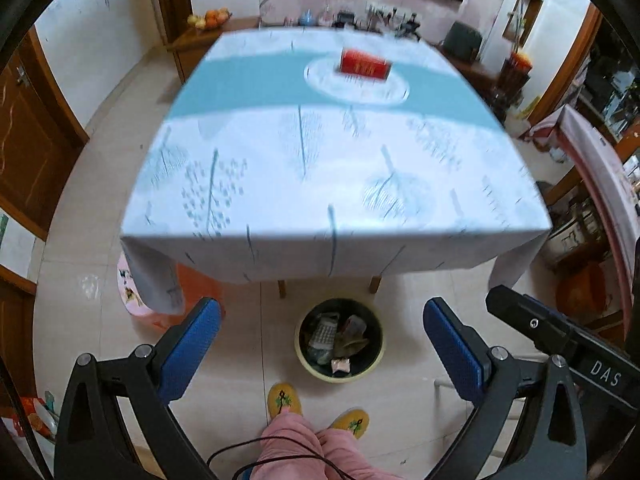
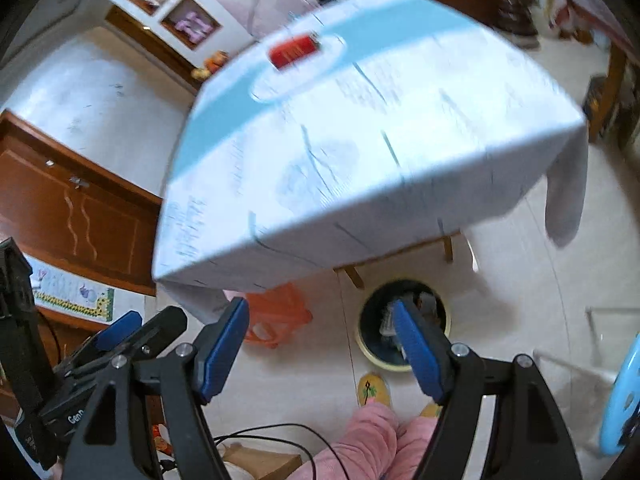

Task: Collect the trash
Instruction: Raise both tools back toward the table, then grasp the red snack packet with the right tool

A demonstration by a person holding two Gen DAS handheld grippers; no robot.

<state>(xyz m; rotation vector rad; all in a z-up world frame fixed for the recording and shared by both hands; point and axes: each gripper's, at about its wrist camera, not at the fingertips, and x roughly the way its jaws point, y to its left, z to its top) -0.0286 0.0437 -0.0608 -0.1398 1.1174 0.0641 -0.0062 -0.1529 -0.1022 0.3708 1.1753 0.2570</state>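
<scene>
Plainly, most of the collecting looks done. The table (image 1: 336,168), the biggest thing in both views, carries a blue and white cloth with almost nothing on it: only a red box (image 1: 365,65) stands at the far middle, on a round printed patch, and whether that box counts as trash cannot be told from here. No loose scraps show on the cloth, though blur softens both pictures. On the floor just in front of the table's near edge sits the bin (image 1: 339,372), round, pale-rimmed and dark inside, and it already holds the trash (image 1: 335,338): a grey gridded piece, crumpled wrappers and a small pinkish packet near the front. So what is left, by judgement, is the red box at most, or nothing. The left gripper (image 1: 322,344) hangs above the floor, pointing steeply down, its blue pads spread wide and empty; the bin lies between them in the view but well below, untouched. The right gripper (image 2: 320,348) is likewise parted with nothing between its pads, and the bin (image 2: 368,350) shows partly behind its right-hand finger, again far below. The person's yellow slippers (image 1: 285,400) stand just beside the bin.
</scene>
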